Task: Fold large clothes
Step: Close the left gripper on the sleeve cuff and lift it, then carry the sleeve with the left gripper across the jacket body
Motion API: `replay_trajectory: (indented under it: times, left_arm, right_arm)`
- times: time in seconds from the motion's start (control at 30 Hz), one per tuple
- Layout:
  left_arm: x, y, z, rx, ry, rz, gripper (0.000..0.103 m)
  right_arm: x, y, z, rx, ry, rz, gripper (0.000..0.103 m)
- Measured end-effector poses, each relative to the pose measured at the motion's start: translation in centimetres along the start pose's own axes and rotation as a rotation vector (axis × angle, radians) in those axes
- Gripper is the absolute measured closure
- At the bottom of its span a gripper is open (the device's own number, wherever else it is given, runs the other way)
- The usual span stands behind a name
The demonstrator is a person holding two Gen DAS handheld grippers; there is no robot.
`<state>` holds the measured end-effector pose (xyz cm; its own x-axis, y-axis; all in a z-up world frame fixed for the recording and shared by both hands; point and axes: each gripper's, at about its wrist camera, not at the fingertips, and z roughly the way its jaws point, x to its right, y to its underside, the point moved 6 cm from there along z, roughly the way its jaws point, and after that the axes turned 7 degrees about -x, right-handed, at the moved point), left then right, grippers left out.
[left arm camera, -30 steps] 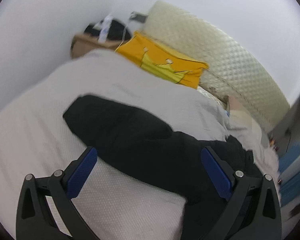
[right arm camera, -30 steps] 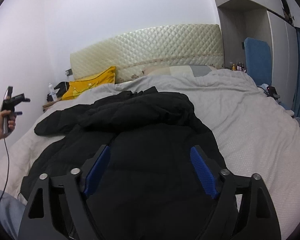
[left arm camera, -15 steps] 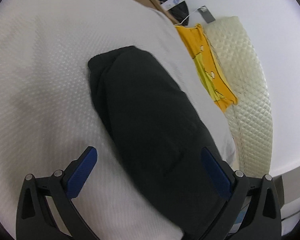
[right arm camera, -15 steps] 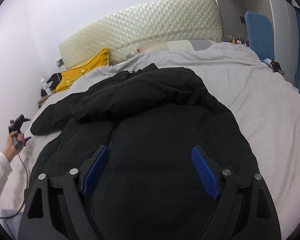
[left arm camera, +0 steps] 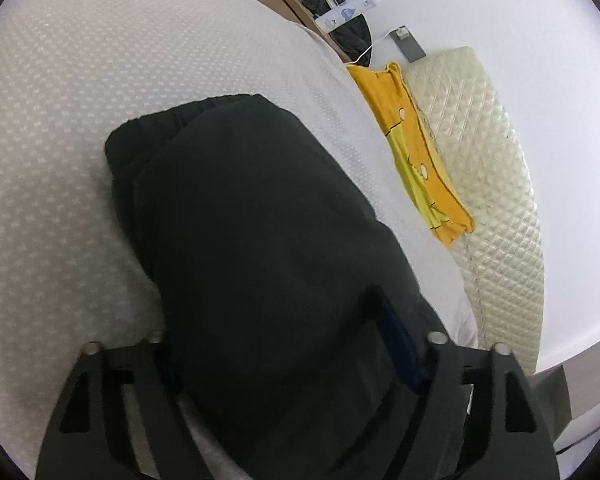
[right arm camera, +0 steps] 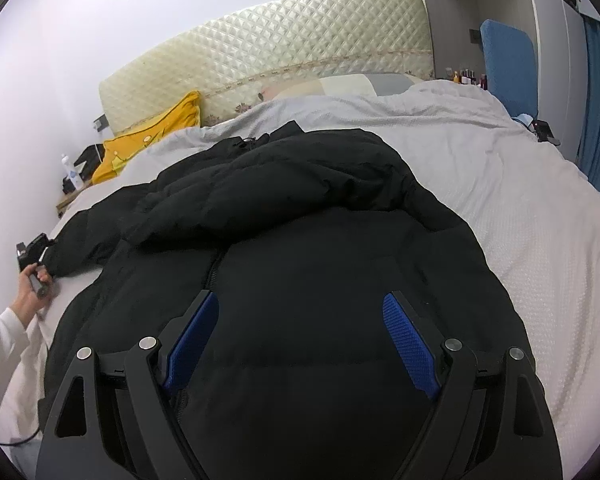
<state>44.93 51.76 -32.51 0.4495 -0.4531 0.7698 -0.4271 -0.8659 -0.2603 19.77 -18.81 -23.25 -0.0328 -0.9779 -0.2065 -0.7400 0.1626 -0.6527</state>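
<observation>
Bedroom, white walls, quilted cream headboard (right arm camera: 268, 56) at the far end of the bed (right arm camera: 532, 216), which has a pale textured cover. Black puffer jacket (right arm camera: 300, 240) lies spread across the bed, front up, zipper running down the middle, hood bunched toward the headboard.

Right gripper (right arm camera: 300, 332) hovers over the jacket's lower body, jaws spread wide, blue pads (right arm camera: 410, 348) clear of the fabric, grasping nothing.

Left gripper (left arm camera: 276, 344) is down on the jacket's sleeve (left arm camera: 236, 208), which stretches out over the cover toward the bed's side. Its jaws have just been closing with the sleeve between them; one pad is buried in the black fabric, the other is only partly visible. Cannot tell from the frames whether the clamp is complete.

In the right wrist view, a hand (right arm camera: 30, 292) in a white sleeve holds that gripper at the sleeve end.

Yellow cushion (left arm camera: 416, 156) leans against the headboard. Nightstand (left arm camera: 296, 12) beside it carries a white bottle (left arm camera: 348, 8) and dark items.
</observation>
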Motion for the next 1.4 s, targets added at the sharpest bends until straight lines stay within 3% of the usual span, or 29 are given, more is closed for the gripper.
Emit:
replay_trajectory:
  times: [0.03, 0.13, 0.23, 0.33, 0.53, 0.9, 1.4]
  left_arm:
    - [0.4, 0.1, 0.2, -0.005, 0.005, 0.013, 0.050]
    - [1.4, 0.0, -0.9, 0.020, -0.018, 0.056, 0.076]
    - [2.5, -0.3, -2.4, 0.058, -0.058, 0.089, 0.089]
    - [3.5, -0.5, -4.7, 0.104, -0.103, 0.108, 0.094]
    - [7.0, -0.2, -9.4, 0.169, -0.157, 0.194, 0.097]
    - [15.4, 2.5, -15.9, 0.224, -0.141, 0.318, 0.098]
    - [29.7, 10.4, -20.9, 0.248, -0.152, 0.574, 0.098]
  right_arm:
    - [0.0, 0.0, 0.0, 0.000, -0.002, -0.005, 0.019]
    - [0.0, 0.1, -0.1, 0.004, -0.017, -0.008, 0.019]
    - [0.3, 0.3, 0.1, -0.011, -0.036, -0.011, 0.019]
    - [0.4, 0.2, 0.0, -0.009, -0.036, -0.014, 0.017]
    - [0.1, 0.3, -1.6, 0.037, -0.017, -0.066, 0.009]
    - [0.2, 0.5, -4.2, 0.095, -0.045, -0.124, 0.007]
    - [1.5, -0.8, -7.1, 0.186, -0.102, -0.151, 0.007]
